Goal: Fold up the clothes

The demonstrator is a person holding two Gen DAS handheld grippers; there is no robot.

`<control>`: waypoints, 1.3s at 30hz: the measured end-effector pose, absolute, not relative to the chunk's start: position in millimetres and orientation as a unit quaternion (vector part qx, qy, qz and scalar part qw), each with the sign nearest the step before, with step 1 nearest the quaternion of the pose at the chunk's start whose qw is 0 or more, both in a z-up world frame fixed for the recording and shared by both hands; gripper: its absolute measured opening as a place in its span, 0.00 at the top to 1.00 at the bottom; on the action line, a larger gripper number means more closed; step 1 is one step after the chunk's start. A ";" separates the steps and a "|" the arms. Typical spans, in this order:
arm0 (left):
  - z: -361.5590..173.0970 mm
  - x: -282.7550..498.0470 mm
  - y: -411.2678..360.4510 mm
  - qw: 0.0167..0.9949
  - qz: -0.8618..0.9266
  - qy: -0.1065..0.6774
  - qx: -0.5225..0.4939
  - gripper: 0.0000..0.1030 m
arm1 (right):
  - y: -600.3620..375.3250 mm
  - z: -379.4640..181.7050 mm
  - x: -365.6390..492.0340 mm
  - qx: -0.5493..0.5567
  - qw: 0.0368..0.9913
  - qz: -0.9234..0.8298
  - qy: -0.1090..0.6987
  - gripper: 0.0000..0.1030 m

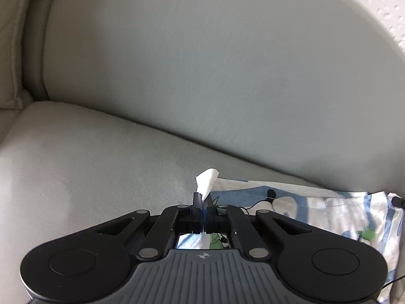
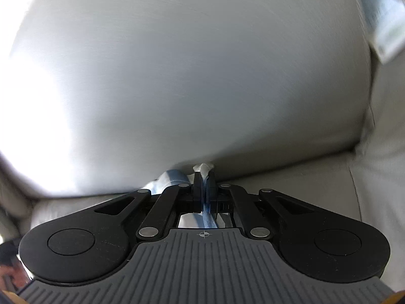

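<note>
On the pale grey-beige fabric sofa seat (image 1: 101, 157), the thin white garment w/ blue and green print (image 1: 329, 210) hangs stretched betw. both tools. Left black two-finger tool (image 1: 203, 200) is clenched on a white corner that pokes up past its tips; right black two-finger tool (image 2: 204, 179) pinches another edge, close to the plump, smooth back cushion (image 2: 189, 76). Judging by this, a fold or spread-out is mid-carry; which one, can't tell. Next move needs both pinches kept, edge taut and level. Cloth looks light, slippery, creased; right view is blurred.
</note>
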State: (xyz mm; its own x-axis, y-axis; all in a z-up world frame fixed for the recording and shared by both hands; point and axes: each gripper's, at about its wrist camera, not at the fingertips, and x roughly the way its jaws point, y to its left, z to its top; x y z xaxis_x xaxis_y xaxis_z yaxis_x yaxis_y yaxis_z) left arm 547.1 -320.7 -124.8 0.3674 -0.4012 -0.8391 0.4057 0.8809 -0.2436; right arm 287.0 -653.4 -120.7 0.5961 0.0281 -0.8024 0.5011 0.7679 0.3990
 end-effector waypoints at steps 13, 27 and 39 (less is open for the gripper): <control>12.6 430.1 -233.5 0.831 -0.260 0.491 -0.026 1.00 | -571.9 25.0 195.1 0.282 0.863 -0.134 0.398 0.99; -32.4 211.0 -136.6 0.807 -0.252 0.527 -0.084 1.00 | -558.1 51.5 -26.8 0.324 0.852 -0.106 0.397 0.99; -67.2 112.3 -88.5 0.798 -0.247 0.531 -0.139 1.00 | -567.0 -67.1 -177.0 0.448 0.789 -0.169 0.385 0.99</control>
